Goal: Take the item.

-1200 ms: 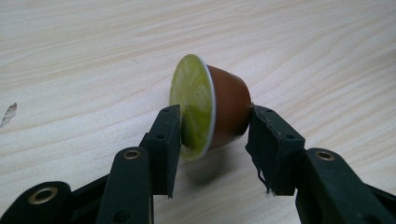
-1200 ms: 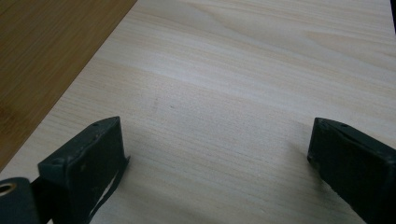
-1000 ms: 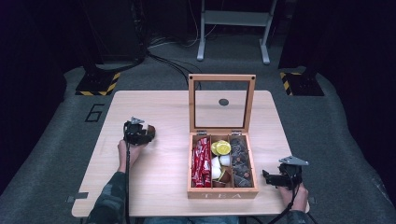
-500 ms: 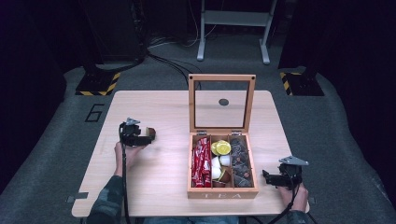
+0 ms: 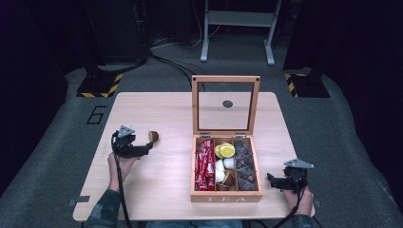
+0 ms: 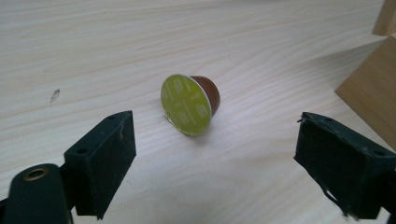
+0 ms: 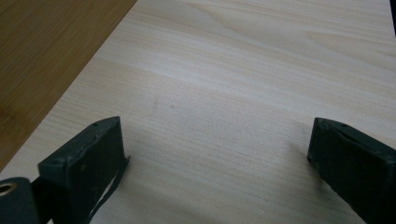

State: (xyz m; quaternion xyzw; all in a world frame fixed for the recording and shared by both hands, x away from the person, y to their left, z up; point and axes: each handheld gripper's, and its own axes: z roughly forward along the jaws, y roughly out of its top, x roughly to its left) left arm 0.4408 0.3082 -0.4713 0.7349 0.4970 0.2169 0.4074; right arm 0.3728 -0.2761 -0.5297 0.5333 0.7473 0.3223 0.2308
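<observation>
My left tool (image 6: pixel 212 170) is wide apart, coffee capsule (image 6: pixel 190 103) on its side on the bench (image 5: pixel 161 109) just ahead. Looks light, thin-walled, dentable; I'd pinch the body, not the foil. Right tool (image 7: pixel 217 172) apart, empty.

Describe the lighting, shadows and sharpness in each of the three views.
High view: lit table, dark surroundings, soft detail in the tea box. Left gripper view: even light, sharp coffee capsule with a faint shadow beneath, near jaws slightly soft. Right gripper view: table grain sharp, the box's wall dim at upper left, soft shadows beside the jaws.
</observation>
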